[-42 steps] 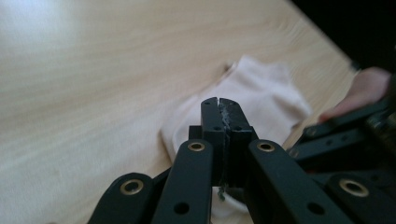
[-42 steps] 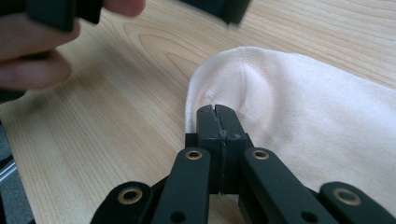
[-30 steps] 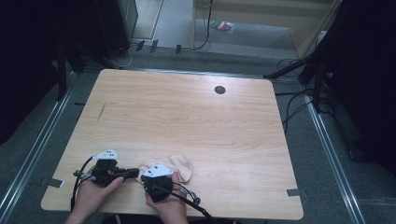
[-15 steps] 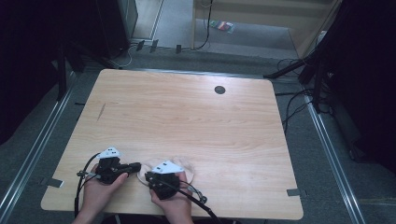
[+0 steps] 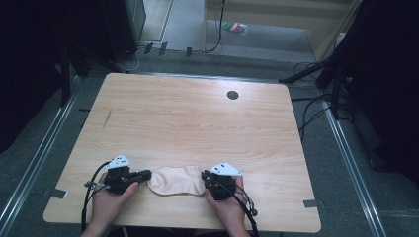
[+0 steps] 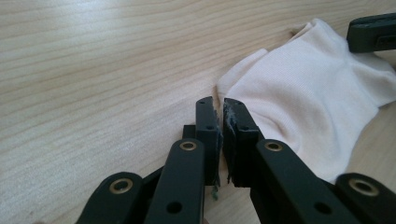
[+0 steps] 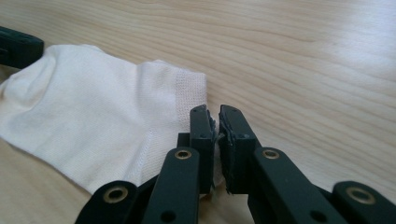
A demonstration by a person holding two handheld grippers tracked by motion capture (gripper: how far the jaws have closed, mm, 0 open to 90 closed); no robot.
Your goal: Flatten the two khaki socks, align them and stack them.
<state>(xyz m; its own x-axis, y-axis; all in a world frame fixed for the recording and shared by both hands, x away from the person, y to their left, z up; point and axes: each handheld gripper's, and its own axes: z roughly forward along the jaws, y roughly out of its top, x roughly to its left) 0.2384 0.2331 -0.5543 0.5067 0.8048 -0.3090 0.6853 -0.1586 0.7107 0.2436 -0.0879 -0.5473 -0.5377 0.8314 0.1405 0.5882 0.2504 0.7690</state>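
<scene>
A pale cream sock [image 5: 175,180] lies flat near the front edge of the wooden table [image 5: 197,123], stretched between the two grippers. My left gripper [image 5: 147,174] points right, its jaws shut on the sock's left end [image 6: 303,93]; the jaw tips [image 6: 217,102] stand almost together. My right gripper [image 5: 203,177] points left at the ribbed cuff [image 7: 93,107]. Its jaws [image 7: 214,112] have just been opening a little, and white fabric still sits pinched in the narrow gap. Each gripper view shows the other gripper's black jaw beyond the sock's far end.
A dark round hole [image 5: 232,95] sits toward the table's back right, and a short dark mark [image 5: 107,117] toward its left. The table's front edge runs just below both hands. Cables [image 5: 316,108] lie on the floor to the right.
The right hand has moved to the right with the cuff, and the bunched sock is now drawn out flat between the grippers. The left hand has stayed in place.
</scene>
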